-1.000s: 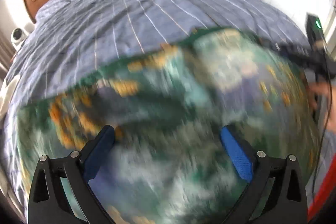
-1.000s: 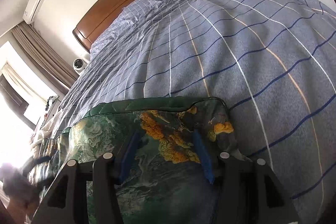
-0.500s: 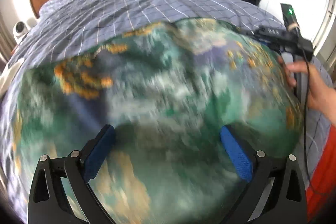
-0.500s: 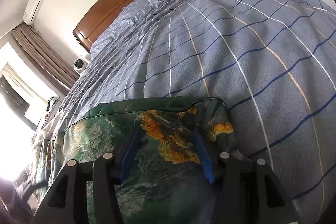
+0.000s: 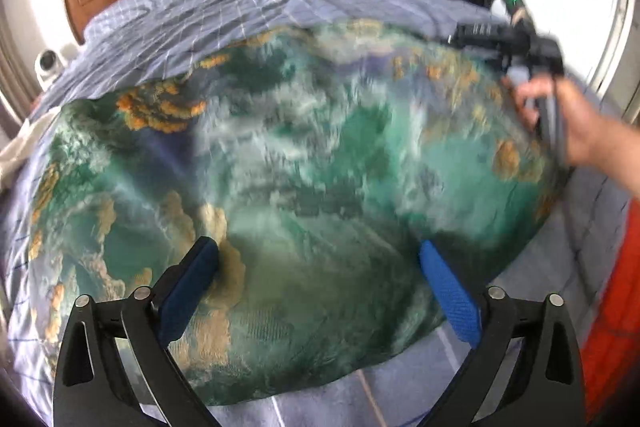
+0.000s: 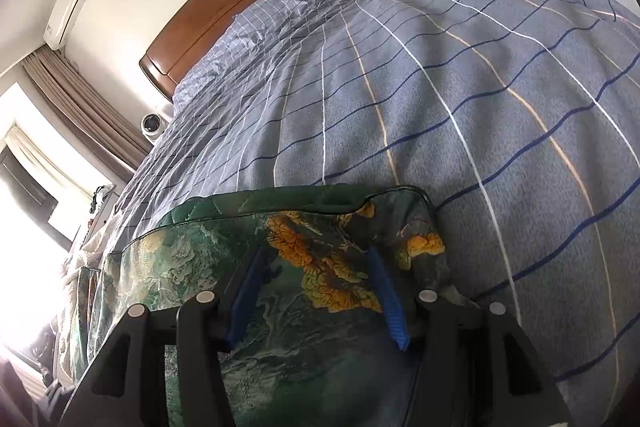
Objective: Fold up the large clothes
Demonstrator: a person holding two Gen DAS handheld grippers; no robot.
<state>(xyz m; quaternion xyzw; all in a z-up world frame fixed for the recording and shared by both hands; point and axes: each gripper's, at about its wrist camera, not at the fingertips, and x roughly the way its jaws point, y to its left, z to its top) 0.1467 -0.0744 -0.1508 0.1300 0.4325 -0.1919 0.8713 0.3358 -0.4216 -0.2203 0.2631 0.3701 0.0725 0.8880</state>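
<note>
Garment (image 5: 304, 163) — green print, spread on bed (image 6: 440, 87). Left gripper (image 5: 320, 267) jaws apart above it; right gripper (image 6: 316, 291) jaws apart at its far-right corner. Clamp both corners, lift evenly.

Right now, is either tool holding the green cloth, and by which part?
The left tool is open above the cloth, holding nothing. The right tool sits at its far corner, fingers part open; a grip cannot be told.
</note>
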